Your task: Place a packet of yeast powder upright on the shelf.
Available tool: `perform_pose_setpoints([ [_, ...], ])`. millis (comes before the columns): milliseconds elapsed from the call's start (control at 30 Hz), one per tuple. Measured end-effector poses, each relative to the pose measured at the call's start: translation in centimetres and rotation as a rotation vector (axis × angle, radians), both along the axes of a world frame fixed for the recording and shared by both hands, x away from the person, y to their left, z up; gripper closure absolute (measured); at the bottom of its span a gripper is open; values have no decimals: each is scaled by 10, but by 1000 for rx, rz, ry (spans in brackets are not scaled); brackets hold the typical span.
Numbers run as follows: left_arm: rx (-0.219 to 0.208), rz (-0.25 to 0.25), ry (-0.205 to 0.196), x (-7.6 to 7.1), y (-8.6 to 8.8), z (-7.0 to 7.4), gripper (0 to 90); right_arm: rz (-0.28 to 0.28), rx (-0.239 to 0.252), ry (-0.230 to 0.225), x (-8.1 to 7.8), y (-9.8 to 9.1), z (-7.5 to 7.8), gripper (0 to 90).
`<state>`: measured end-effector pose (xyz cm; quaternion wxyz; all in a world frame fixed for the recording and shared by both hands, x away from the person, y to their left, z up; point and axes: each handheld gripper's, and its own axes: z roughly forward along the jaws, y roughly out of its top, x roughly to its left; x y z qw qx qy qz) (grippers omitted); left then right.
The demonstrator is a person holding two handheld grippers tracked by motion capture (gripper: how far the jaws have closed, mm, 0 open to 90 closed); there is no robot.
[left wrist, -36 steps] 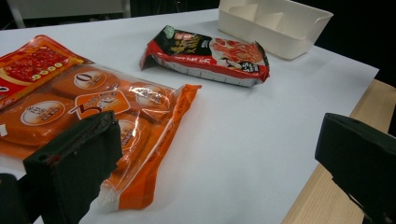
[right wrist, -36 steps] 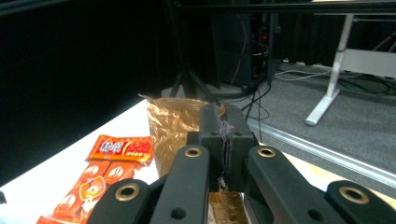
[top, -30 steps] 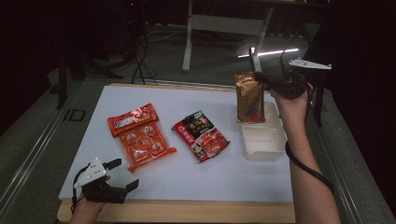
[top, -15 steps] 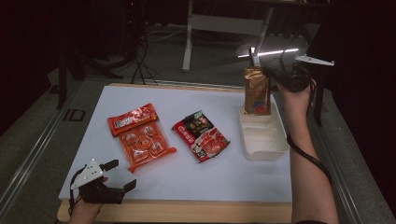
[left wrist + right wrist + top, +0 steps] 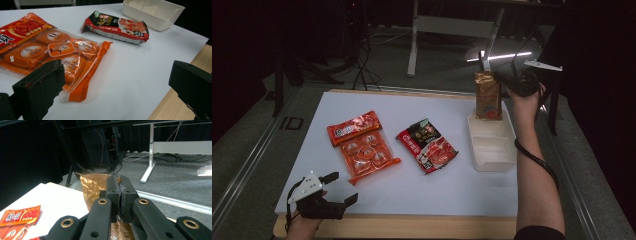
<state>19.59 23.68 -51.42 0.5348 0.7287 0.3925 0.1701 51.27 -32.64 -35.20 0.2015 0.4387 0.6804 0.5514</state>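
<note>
One of three packets is being binned: the gold-brown pouch (image 5: 488, 95) stands upright at the far end of the white tray (image 5: 492, 157), pinched by the right claw (image 5: 501, 80). Orange snack pack (image 5: 362, 147) and red-black packet (image 5: 428, 145) remain on the desk (image 5: 412, 192). Left claw (image 5: 341, 187) rests wide, empty. The right claw view shows the pouch's crumpled top (image 5: 96, 186) between shut jaws; the left claw view shows the tray's near compartment empty.

In the right gripper view the right hand-held gripper (image 5: 120, 195) hides most of the bronze pouch (image 5: 93, 187), and the orange snack pack (image 5: 20, 216) is cut off at the frame's edge.
</note>
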Motion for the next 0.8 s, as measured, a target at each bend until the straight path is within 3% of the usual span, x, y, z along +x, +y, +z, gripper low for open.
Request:
perform_pose_setpoints([
  [133,2,0,3,0,0,0,1,4,1,-8,5,-1,-7,879],
  [433,2,1,4,0,0,0,1,10,-16,28,8,0,-26,868],
  [600,4,1,4,1,0,-1,1,23,11,54,7,1,-36,868],
  [800,4,-1,3,0,0,0,1,-1,25,83,5,-3,-48,868],
])
